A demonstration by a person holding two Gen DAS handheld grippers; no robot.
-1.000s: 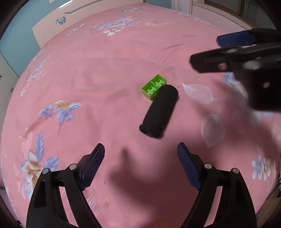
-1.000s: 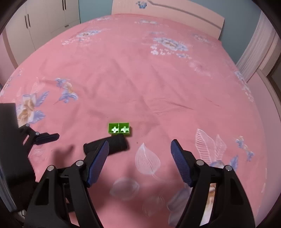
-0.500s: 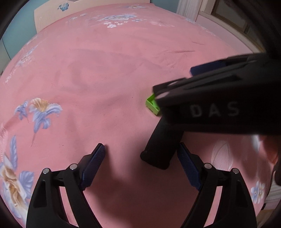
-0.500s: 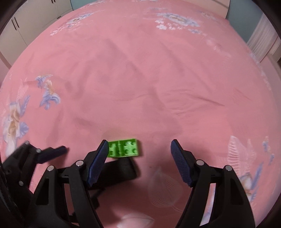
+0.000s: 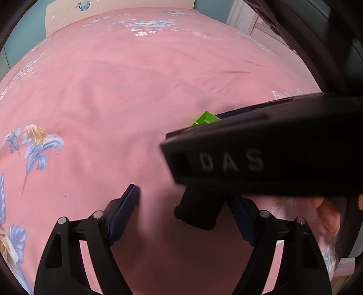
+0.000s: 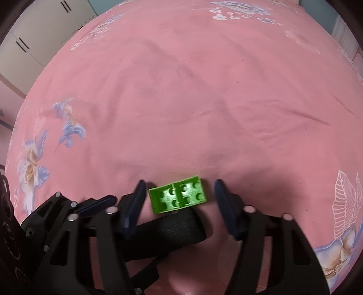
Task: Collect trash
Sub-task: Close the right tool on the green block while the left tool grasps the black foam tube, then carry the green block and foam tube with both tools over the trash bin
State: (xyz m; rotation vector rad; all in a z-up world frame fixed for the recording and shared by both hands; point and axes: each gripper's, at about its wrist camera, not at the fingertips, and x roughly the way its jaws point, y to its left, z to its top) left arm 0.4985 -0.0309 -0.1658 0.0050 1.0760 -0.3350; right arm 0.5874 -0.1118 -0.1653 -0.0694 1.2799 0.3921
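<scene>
A green toy brick [image 6: 178,197] lies hollow side up on the pink bedspread [image 6: 181,102], touching a black foam roll [image 6: 172,229]. My right gripper [image 6: 178,188] is open, its fingers on either side of the brick and low over the roll. In the left wrist view a corner of the brick [image 5: 203,118] shows behind the right gripper's black body [image 5: 261,156]. My left gripper [image 5: 185,204] is open around the near end of the black roll [image 5: 199,211], most of which is hidden.
The pink bedspread [image 5: 113,102] has blue flower prints [image 5: 38,145]. White wardrobe doors [image 6: 40,34] stand at the far left. A curtain [image 5: 242,15] and the bed's far edge lie at the upper right. A hand [image 5: 329,215] shows at right.
Both grippers have moved down and forward onto the two objects. The right gripper now straddles the green brick and crosses in front of the left camera. The left gripper now brackets the roll's end.
</scene>
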